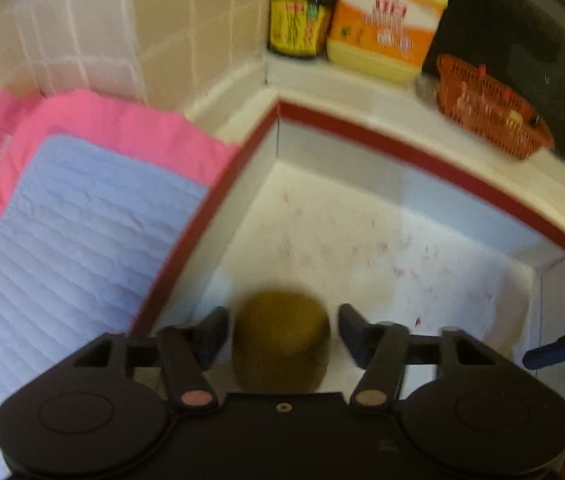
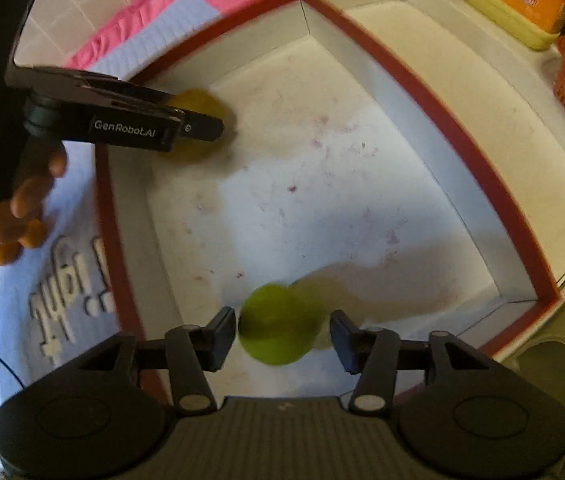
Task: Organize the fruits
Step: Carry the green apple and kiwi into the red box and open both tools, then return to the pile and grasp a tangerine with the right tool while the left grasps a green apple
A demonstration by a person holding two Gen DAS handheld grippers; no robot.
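The left gripper (image 1: 282,334) and right gripper (image 2: 282,336) stood spread over the red-rimmed box (image 2: 434,112), seemingly releasing a kiwi (image 1: 281,340) and green fruit (image 2: 278,324); next, withdraw cleanly.

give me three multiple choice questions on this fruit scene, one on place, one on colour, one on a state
1. Where is the kiwi?
A. inside the red-rimmed box
B. on the blue towel
C. in the orange basket

2. What colour is the fruit between the right gripper fingers?
A. red
B. green
C. purple

3. How do the left gripper fingers stand around the kiwi?
A. shut tight on it
B. apart, with gaps on both sides
C. far from it

Answers:
1 A: it sits over the box's white floor.
2 B: the green fruit is bright lime.
3 B: white floor shows on both sides.
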